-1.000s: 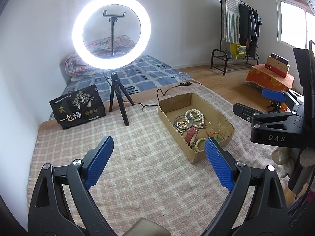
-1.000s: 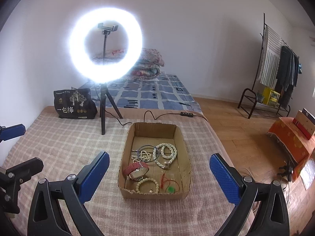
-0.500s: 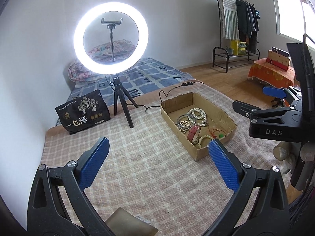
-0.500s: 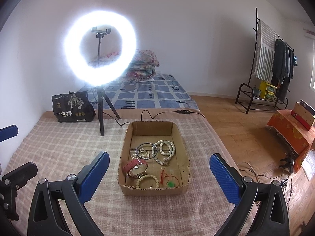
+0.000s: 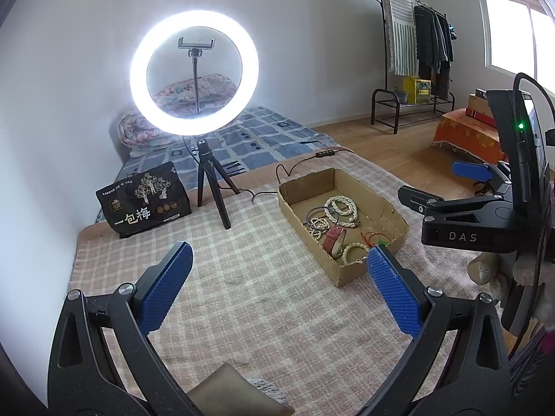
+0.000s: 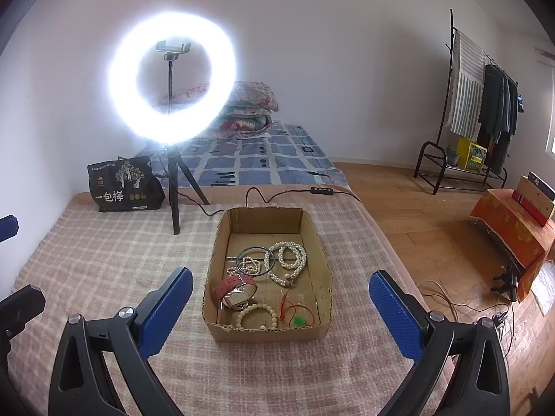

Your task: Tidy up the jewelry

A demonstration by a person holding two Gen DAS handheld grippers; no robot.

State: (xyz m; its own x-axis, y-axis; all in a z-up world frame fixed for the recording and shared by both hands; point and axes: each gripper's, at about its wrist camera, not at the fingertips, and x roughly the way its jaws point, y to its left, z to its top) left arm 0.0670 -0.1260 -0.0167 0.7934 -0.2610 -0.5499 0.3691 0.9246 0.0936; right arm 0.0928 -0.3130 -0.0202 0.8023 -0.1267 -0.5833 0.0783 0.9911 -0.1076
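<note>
A shallow cardboard box (image 6: 222,242) sits on the checked blanket and holds jewelry: a pearl necklace (image 6: 288,260), a dark bangle (image 6: 256,258), a red watch (image 6: 236,287), a cream bead bracelet (image 6: 257,315) and a red cord with a green pendant (image 6: 296,319). My right gripper (image 6: 277,294) is open and empty, held above the box's near end. My left gripper (image 5: 277,267) is open and empty, over the blanket left of the box (image 5: 347,270). The right gripper (image 5: 447,208) also shows in the left wrist view, right of the box.
A lit ring light on a tripod (image 6: 173,187) stands behind the box, its cable (image 6: 277,194) trailing past. A black printed bag (image 6: 123,183) sits at the back left. The blanket's right edge (image 6: 399,263) drops to a wooden floor.
Both grippers have pulled back and risen a little, so the box looks farther off. Both stay open. The jewelry has not moved.
</note>
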